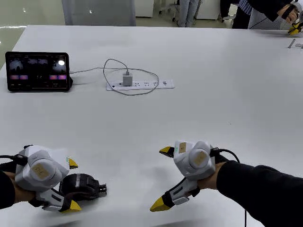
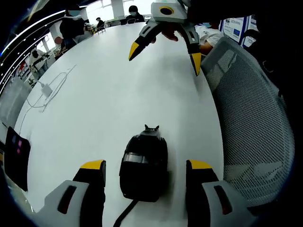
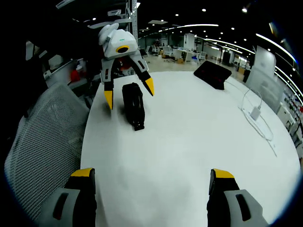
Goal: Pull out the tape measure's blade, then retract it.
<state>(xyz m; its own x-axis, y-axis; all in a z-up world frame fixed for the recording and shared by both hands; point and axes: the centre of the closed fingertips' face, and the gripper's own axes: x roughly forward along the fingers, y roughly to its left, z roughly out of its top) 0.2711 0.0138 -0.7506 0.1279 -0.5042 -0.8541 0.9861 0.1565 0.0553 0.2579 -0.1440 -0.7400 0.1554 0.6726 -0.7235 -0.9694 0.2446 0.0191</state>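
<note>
Close the left tool (image 1: 71, 185) squarely on the sides of the black rounded plastic tape measure (image 2: 144, 163), lying on the white worktop (image 1: 189, 94) between the open yellow-tipped jaws, not yet clamped. Then bring the right tool (image 1: 162, 178), open and empty, toward the blade hook (image 2: 151, 127). Both held low, facing each other.

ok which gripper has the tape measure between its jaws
The left gripper: the black tape measure lies between its open jaws, apparently ungripped. The right gripper has bare table between its open jaws.
</note>
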